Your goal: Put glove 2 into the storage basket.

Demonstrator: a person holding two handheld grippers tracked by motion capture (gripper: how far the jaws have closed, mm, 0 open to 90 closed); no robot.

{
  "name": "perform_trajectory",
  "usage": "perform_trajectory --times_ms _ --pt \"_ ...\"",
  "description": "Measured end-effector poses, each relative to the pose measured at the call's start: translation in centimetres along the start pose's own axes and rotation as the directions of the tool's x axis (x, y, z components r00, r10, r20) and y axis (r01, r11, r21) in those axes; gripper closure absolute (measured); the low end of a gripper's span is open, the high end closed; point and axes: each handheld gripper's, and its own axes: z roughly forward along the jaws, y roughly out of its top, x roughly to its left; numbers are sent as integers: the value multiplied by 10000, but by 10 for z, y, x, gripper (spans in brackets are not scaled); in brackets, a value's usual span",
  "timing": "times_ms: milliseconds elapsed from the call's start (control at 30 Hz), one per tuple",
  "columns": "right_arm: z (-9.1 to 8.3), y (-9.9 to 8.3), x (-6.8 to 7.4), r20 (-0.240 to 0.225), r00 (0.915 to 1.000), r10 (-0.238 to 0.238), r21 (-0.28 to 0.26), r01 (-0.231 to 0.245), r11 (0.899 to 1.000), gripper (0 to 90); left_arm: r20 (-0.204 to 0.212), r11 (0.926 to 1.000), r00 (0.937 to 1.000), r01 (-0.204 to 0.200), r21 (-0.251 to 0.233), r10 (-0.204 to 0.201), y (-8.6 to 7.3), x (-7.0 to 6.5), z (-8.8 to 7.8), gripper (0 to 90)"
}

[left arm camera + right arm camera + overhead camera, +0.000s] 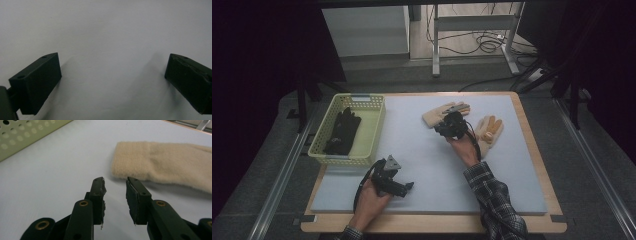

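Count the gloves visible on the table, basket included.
3: a black glove in the basket, a tan glove by the right gripper, another tan glove to its right. Others could be hidden.

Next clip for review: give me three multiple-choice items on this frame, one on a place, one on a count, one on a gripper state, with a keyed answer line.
1. Where does the black glove lie?
A. in the yellow-green basket
B. on the mat's right edge
C. on the floor

2. How many beige gloves lie on the grey mat?
A. one
B. two
C. four

3. How do the left gripper's jaws stand?
A. shut on a glove
B. shut, holding nothing
C. wide open

Key: 1 A, it lies inside the basket's walls; 2 B, beige glove and another; 3 C, bare mat shows between them.
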Motion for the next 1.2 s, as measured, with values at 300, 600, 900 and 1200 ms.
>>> perform_trajectory --times_ms 300,600,900,1200 --pt "27 17 -1 -98 9999 133 -69 -134 9999 608 6 10000 10000 17 1 -17 0 0 0 7" --pt "58 19 -5 528 9986 -14 471 -11 9989 580 11 10000 10000 14 7 -14 0 0 0 7" --pt "59 18 0 1429 9879 -598 754 494 9959 822 18 10000 10000 19 11 -19 0 0 0 7" --pt "6 21 -1 877 9912 -996 349 969 9947 820 7 10000 10000 7 28 -7 0 0 0 7"
